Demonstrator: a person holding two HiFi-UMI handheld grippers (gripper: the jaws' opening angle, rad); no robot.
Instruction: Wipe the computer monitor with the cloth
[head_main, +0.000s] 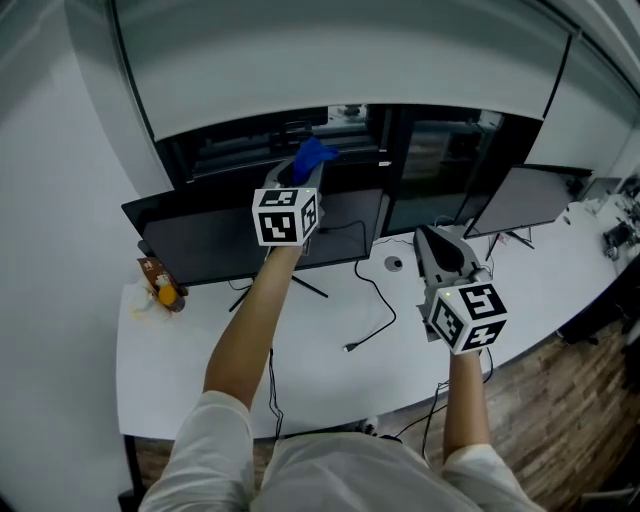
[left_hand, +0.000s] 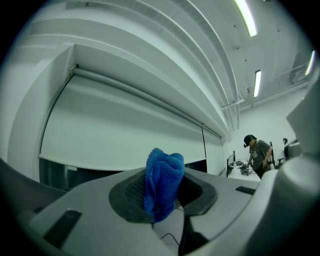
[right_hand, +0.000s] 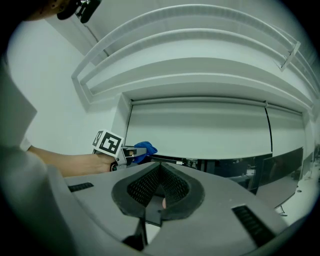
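A bunched blue cloth (head_main: 314, 154) sticks up out of my left gripper (head_main: 305, 172), which is shut on it and held at the top edge of the wide black monitor (head_main: 200, 243) on the white desk. In the left gripper view the cloth (left_hand: 163, 183) fills the gap between the jaws of the left gripper (left_hand: 162, 195). My right gripper (head_main: 433, 237) hovers over the desk to the right of that monitor, shut with nothing in it. The right gripper view shows its jaws (right_hand: 159, 192) closed, with the cloth (right_hand: 145, 148) off to the left.
A second monitor (head_main: 527, 198) stands at the right end of the white desk (head_main: 170, 370). A black cable (head_main: 380, 305) trails across the desk. Small orange and brown items (head_main: 160, 284) sit at the left. A person (left_hand: 258, 155) stands far off.
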